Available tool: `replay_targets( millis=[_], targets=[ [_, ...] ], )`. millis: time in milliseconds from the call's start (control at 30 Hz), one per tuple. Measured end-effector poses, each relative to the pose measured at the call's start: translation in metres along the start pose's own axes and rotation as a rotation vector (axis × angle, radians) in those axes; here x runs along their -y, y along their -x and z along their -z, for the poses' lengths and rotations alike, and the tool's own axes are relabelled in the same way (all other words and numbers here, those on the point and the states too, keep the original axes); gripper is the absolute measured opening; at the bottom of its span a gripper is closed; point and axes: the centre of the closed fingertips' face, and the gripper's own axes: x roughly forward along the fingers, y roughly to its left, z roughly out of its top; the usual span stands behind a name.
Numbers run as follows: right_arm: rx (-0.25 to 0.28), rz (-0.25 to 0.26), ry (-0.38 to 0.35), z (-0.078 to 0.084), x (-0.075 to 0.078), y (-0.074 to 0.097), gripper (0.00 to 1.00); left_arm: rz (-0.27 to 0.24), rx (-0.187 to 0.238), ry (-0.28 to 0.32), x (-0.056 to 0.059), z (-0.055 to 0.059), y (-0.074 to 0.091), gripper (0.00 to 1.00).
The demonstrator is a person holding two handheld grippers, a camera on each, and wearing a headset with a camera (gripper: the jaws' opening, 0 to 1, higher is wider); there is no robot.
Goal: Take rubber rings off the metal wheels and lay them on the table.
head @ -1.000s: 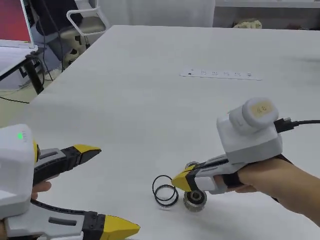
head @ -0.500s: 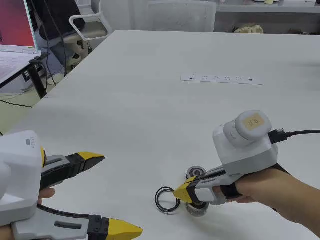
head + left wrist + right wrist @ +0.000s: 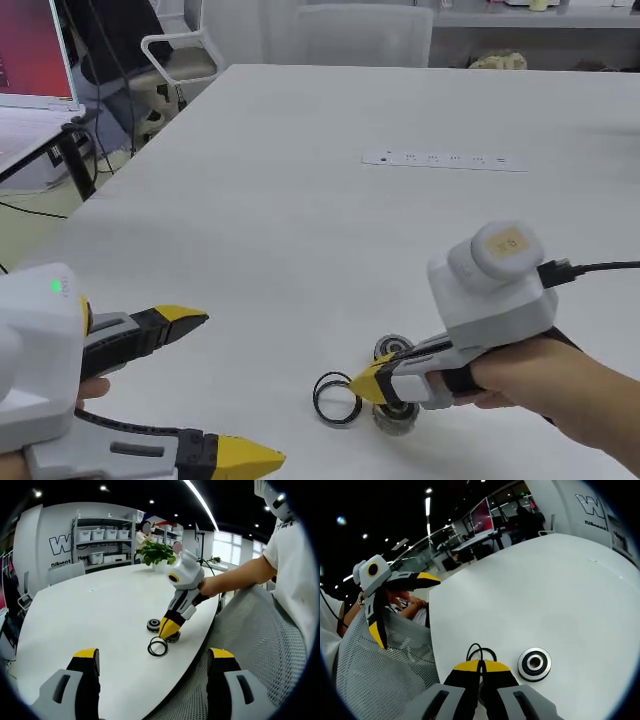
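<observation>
Two black rubber rings (image 3: pixel 337 399) lie overlapped on the white table (image 3: pixel 300 200). My right gripper (image 3: pixel 364 385) is shut, its yellow tips pinching the edge of one rubber ring (image 3: pixel 480 653). One metal wheel (image 3: pixel 392 347) sits just behind that gripper, and another metal wheel (image 3: pixel 396 417) lies partly hidden under it. A bare metal wheel (image 3: pixel 534 664) lies to the right of the shut jaws. My left gripper (image 3: pixel 225 390) hovers open and holds nothing at the near left, apart from the rings. From it I see the right gripper (image 3: pixel 168 626) over the rings (image 3: pixel 158 646).
A white power strip (image 3: pixel 443 159) lies further back on the table. Office chairs (image 3: pixel 180 55) and a desk with a monitor (image 3: pixel 30 50) stand beyond the left edge. The near table edge (image 3: pixel 195 645) runs close to the wheels, by a mesh chair (image 3: pixel 260 630).
The head camera has tilted, shifting the picture. The right gripper stays shut at the rings beside the wheels, barely moved. The left gripper stays open in place.
</observation>
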Motion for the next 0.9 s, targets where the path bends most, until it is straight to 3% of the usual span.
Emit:
replay_targets(
  millis=[433, 633, 900],
  targets=[
    [-0.017, 0.051, 0.048, 0.0025, 0.0077, -0.0018, 0.00, -0.011, 0.005, -0.002, -0.0020, -0.0014, 0.0005, 0.85],
    [-0.026, 0.051, 0.071, 0.0034, 0.0062, -0.0032, 0.00, -0.016, 0.004, -0.004, -0.0030, -0.0012, 0.0004, 0.84],
    [-0.063, 0.072, 0.162, 0.0076, 0.0056, -0.0059, 0.03, -0.020, 0.003, -0.006, -0.0039, -0.0011, 0.0005, 0.81]
  ],
)
